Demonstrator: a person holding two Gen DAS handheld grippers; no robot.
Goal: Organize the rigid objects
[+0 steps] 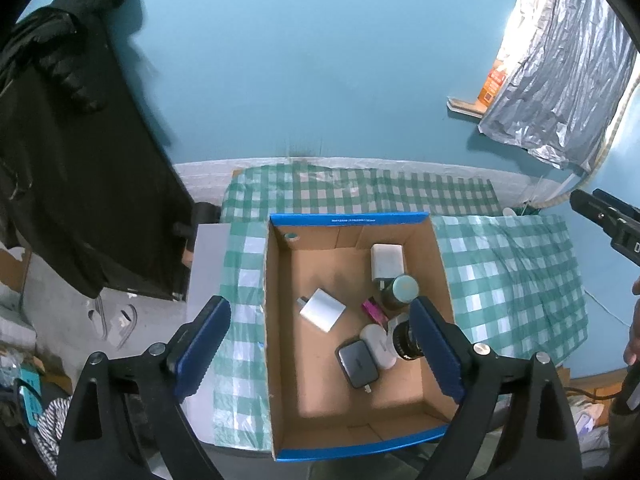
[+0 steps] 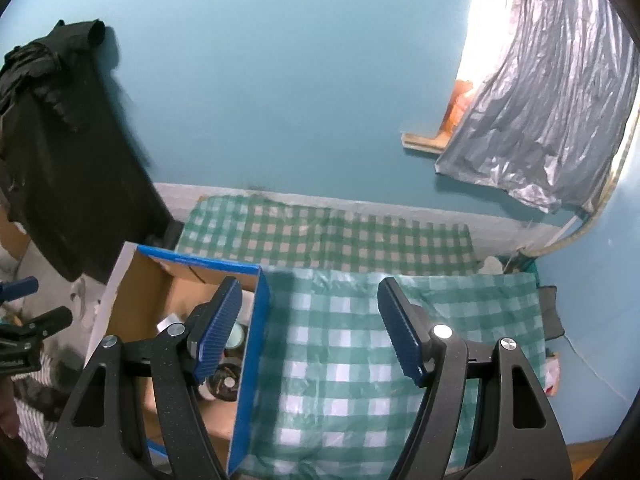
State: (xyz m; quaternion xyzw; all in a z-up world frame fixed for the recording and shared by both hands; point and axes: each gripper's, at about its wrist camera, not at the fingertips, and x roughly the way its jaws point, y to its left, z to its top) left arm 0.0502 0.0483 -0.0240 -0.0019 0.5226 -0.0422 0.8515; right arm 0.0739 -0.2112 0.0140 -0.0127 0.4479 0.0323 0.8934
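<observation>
A cardboard box with a blue rim (image 1: 348,219) sits on the green checked cloth (image 1: 512,280). Inside lie a white charger (image 1: 387,261), a white adapter (image 1: 322,309), a dark jar (image 1: 400,292), a pink piece (image 1: 374,309), a white case (image 1: 378,345), a dark grey charger (image 1: 357,363) and a black lens-like cylinder (image 1: 406,340). My left gripper (image 1: 319,301) hangs above the box, open wide and holding nothing. My right gripper (image 2: 310,284) is open and empty over the cloth (image 2: 360,360), just right of the box's blue wall (image 2: 248,360).
A black garment (image 1: 80,160) hangs at the left against the blue wall. Silver plastic sheeting (image 1: 560,80) covers a window at the upper right. Clutter lies on the floor at the lower left. A hand (image 1: 634,320) shows at the right edge.
</observation>
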